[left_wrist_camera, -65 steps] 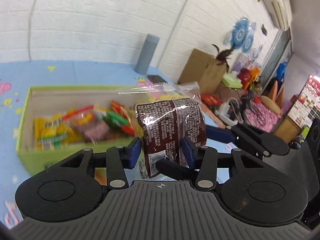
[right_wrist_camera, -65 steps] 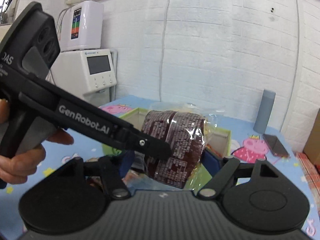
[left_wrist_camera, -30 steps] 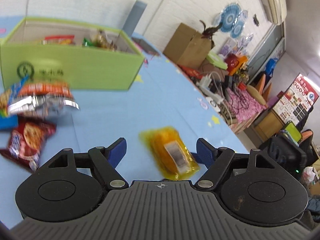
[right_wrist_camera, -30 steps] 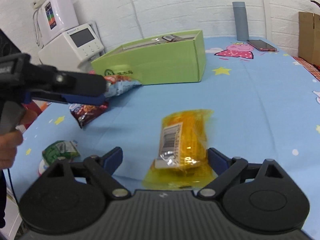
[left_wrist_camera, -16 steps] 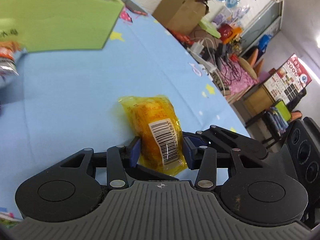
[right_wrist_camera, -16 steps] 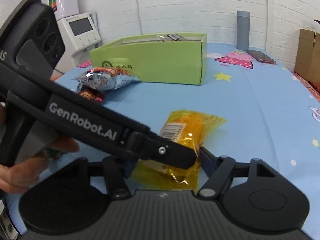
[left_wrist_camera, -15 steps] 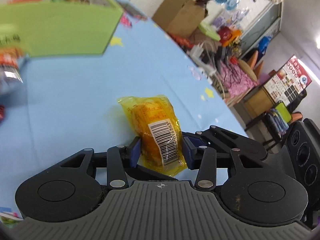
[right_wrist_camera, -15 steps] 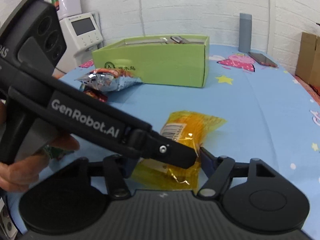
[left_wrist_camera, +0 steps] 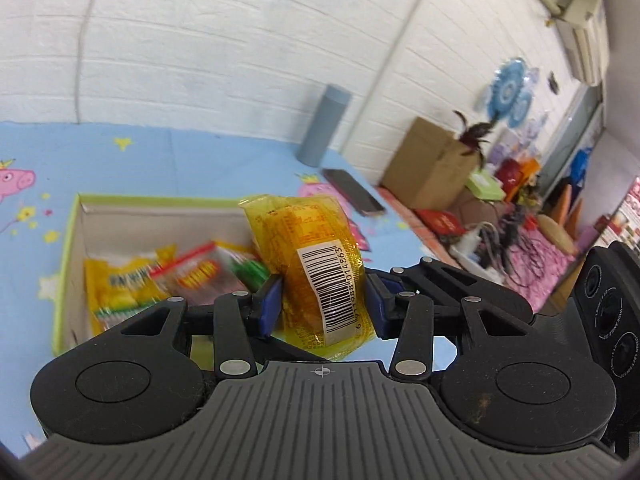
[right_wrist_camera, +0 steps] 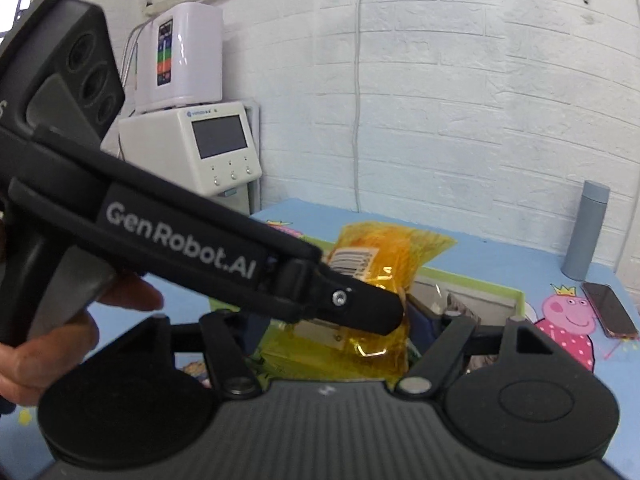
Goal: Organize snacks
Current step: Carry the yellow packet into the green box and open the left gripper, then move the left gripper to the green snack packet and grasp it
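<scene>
A yellow snack packet (left_wrist_camera: 312, 240) with a barcode label hangs above the open green box (left_wrist_camera: 72, 240), and my left gripper (left_wrist_camera: 323, 300) is shut on its lower part. In the right wrist view the same packet (right_wrist_camera: 384, 248) sits between the jaws of my right gripper (right_wrist_camera: 338, 324), which are opening. Its right pad stands just off the wrapper, and its left pad is hidden behind the left gripper's fingers (right_wrist_camera: 360, 304). The box rim (right_wrist_camera: 472, 280) lies just behind. A hand (right_wrist_camera: 48, 344) holds the left gripper.
Several snack bags (left_wrist_camera: 160, 276) lie inside the box. A grey bottle (left_wrist_camera: 326, 124) and a phone (left_wrist_camera: 354, 198) sit on the blue tablecloth behind it. White appliances (right_wrist_camera: 192, 140) stand at the table's far left. A cardboard box (left_wrist_camera: 428, 164) and clutter lie beyond the right edge.
Both grippers closed on the yellow packet on the table, then lifted it and carried it over the green box. The right jaws have since widened.
</scene>
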